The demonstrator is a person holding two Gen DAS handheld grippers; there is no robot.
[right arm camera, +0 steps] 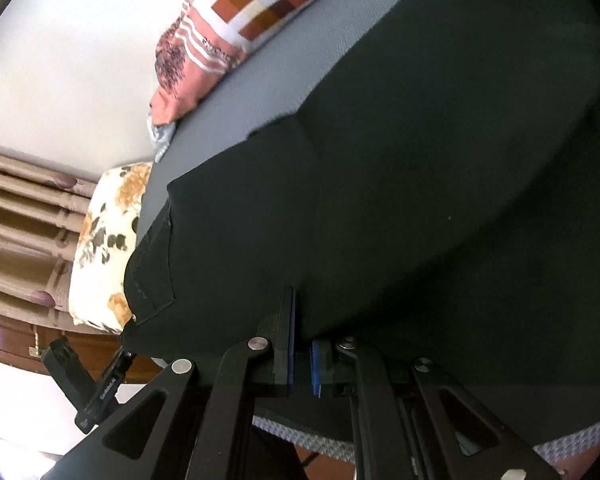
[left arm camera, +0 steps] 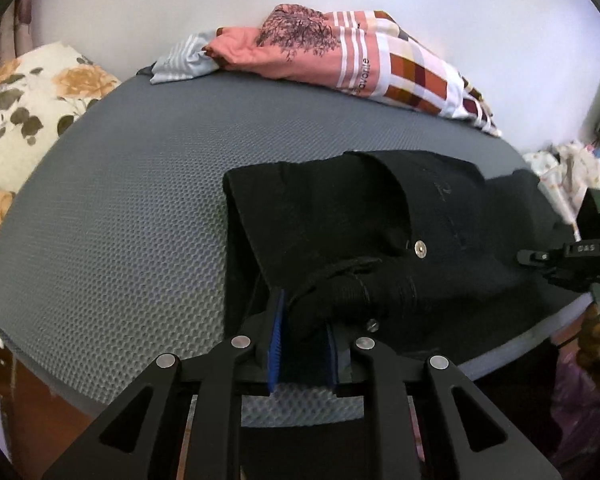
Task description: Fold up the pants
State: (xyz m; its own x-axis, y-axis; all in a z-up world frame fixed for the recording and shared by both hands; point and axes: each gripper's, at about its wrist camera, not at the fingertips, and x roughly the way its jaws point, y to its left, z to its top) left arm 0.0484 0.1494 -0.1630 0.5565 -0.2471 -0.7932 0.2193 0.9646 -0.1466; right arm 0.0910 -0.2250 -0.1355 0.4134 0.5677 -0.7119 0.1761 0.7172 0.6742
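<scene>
Plainly, both tools are committed to the black pants (left arm camera: pixel 364 216), which lie partly folded on the grey mesh-textured table (left arm camera: pixel 120 220), toward its near right part, with the waistband and its metal button (left arm camera: pixel 420 249) turned up on top. The left gripper (left arm camera: pixel 302 344) is clenched on a bunched roll of waistband cloth between its blue pads (left arm camera: pixel 277 344); the right gripper (right arm camera: pixel 302 360) is pinched on the edge of a dark fabric layer at the near side, its jaws almost together. The likeliest trouble is uneven hold: the left pinch has a thick wad, so only the outer layer may follow a lift while inner layers slide out and the fold skews. The right pinch looks thin and close to the hem, so it could slip off under the cloth's weight. If the two hands travel at different rates, the pants may twist rather than fold flat. The garment also sits close to the table's near edge, and a drag could pull it off. The patterned clothes (left arm camera: pixel 352 56) at the far side are well apart.
</scene>
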